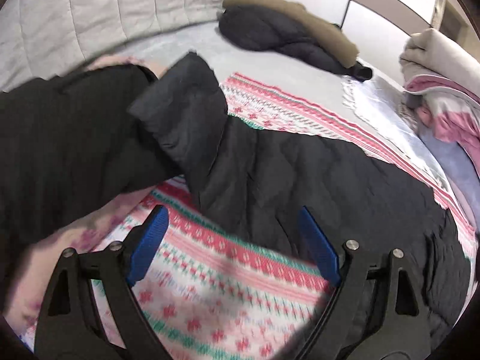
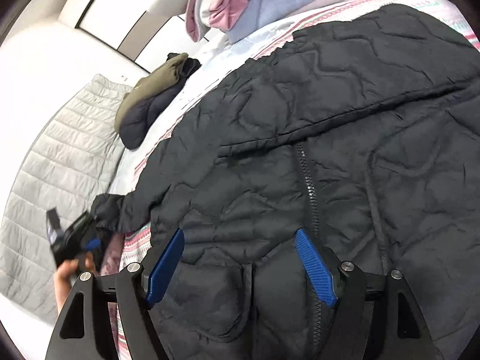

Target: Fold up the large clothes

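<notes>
A large black quilted jacket [image 1: 300, 180] lies spread on a patterned pink, white and green blanket [image 1: 210, 294] on the bed. One sleeve [image 1: 186, 102] sticks up toward the headboard. My left gripper [image 1: 231, 219] is open and empty, hovering over the blanket beside the jacket's edge. In the right wrist view the jacket [image 2: 330, 135] fills the frame, zipper [image 2: 309, 186] down the middle. My right gripper [image 2: 240, 237] is open just above the jacket near the zipper. The left gripper [image 2: 78, 240] shows there, blurred, by the sleeve cuff [image 2: 114, 210].
A second dark jacket with an olive fur hood [image 1: 288, 30] lies at the far side of the bed. A pile of pink, white and blue bedding [image 1: 444, 99] sits at the right. A grey quilted headboard [image 1: 105, 15] runs behind. A person's black-sleeved arm [image 1: 60, 138] is at the left.
</notes>
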`<state>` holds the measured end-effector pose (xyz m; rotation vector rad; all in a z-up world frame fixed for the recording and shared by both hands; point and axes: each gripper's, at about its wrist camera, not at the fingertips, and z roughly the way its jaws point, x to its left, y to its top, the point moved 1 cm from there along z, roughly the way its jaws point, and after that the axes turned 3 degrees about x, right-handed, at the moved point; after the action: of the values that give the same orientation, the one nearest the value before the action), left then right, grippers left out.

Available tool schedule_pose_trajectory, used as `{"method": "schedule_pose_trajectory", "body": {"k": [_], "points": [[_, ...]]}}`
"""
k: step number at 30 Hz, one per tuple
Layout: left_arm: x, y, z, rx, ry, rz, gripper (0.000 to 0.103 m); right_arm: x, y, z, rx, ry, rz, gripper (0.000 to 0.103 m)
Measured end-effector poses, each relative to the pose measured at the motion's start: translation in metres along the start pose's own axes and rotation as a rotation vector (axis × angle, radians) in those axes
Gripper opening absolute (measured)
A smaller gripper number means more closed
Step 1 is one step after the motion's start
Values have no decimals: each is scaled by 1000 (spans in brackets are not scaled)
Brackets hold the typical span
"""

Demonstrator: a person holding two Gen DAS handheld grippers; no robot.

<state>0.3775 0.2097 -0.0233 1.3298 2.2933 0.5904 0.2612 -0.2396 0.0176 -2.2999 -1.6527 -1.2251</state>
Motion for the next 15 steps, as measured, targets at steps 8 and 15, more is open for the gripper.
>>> {"method": "schedule_pose_trajectory", "body": {"k": [8, 15], "points": [[2, 15, 67, 47, 64, -45, 6, -9, 0, 2, -5, -21, 29, 78], [-17, 18, 1, -111, -77, -13, 5, -21, 7, -13, -49, -23, 78, 78]]}}
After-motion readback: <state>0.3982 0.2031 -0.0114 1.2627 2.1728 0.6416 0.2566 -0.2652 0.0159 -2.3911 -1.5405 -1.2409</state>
